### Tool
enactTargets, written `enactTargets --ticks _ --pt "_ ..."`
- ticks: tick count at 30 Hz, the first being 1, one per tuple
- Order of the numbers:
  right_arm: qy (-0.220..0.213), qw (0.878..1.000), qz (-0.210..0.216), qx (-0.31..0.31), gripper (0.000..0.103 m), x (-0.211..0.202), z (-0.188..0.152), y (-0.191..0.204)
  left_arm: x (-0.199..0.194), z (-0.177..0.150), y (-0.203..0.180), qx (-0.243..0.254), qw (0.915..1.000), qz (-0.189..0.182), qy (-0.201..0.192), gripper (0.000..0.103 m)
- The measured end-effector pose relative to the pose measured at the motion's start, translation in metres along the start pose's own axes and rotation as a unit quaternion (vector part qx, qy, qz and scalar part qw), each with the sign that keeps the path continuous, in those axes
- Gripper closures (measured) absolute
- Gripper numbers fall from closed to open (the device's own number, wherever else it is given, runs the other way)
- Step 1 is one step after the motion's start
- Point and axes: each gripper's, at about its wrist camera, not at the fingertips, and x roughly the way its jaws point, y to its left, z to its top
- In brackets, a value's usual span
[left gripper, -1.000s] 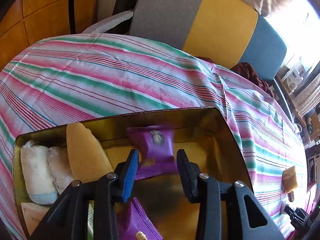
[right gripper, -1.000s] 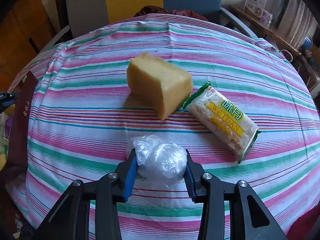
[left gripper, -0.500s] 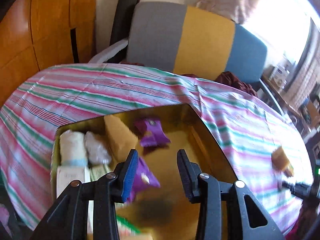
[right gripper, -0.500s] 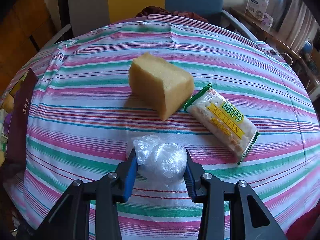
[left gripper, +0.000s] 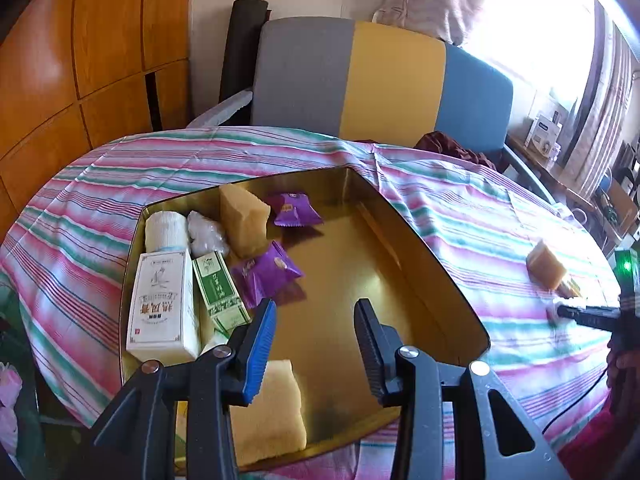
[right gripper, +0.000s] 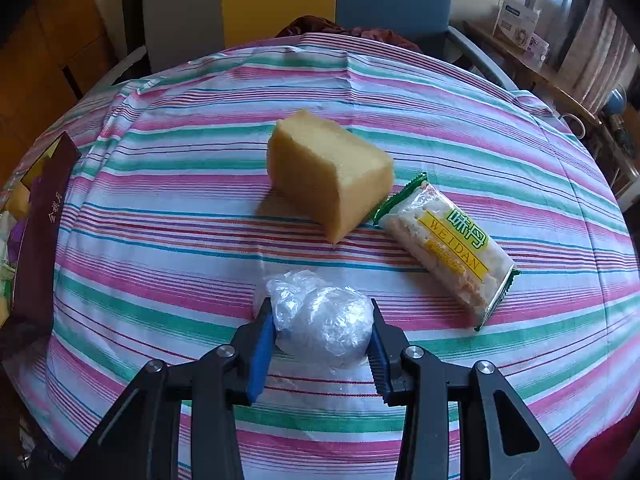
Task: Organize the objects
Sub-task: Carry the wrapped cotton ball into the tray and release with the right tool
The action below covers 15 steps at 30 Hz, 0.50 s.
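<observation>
My left gripper point(left gripper: 314, 318) is open and empty, held above the gold tin box point(left gripper: 440, 276). The box holds two purple candy packets point(left gripper: 266, 274), yellow sponge blocks point(left gripper: 242, 220), a white carton point(left gripper: 160, 304), a green carton point(left gripper: 218, 290), a white roll point(left gripper: 166, 230) and a plastic-wrapped ball point(left gripper: 206, 234). My right gripper point(right gripper: 322, 322) is shut on a clear plastic-wrapped white ball point(right gripper: 324, 320) that rests on the striped tablecloth point(right gripper: 160, 200). A yellow sponge block point(right gripper: 328, 174) and a cracker packet point(right gripper: 448, 246) lie just beyond it.
The tin's dark red lid point(right gripper: 38, 236) stands at the left edge in the right wrist view. A grey, yellow and blue chair point(left gripper: 380, 84) stands behind the table. Wooden panelling point(left gripper: 80, 48) is at the left. A side table with boxes point(left gripper: 546, 132) is at the right.
My left gripper has risen and pulled back from the box, leaving the purple packet inside. My right gripper has stayed put, closed around the wrapped ball.
</observation>
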Motion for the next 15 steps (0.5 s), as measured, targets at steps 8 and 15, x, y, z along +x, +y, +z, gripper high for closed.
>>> enactTargets --ticks 8,15 --pt "0.002 1.000 0.002 -0.006 0.061 -0.001 -0.003 0.005 -0.007 -0.007 0.006 -0.012 0.9998 -0.013 -0.001 0.063" --pt "0.001 1.000 0.005 -0.003 0.061 -0.010 -0.002 0.007 -0.012 -0.009 0.012 -0.019 0.9997 -0.013 -0.006 0.063"
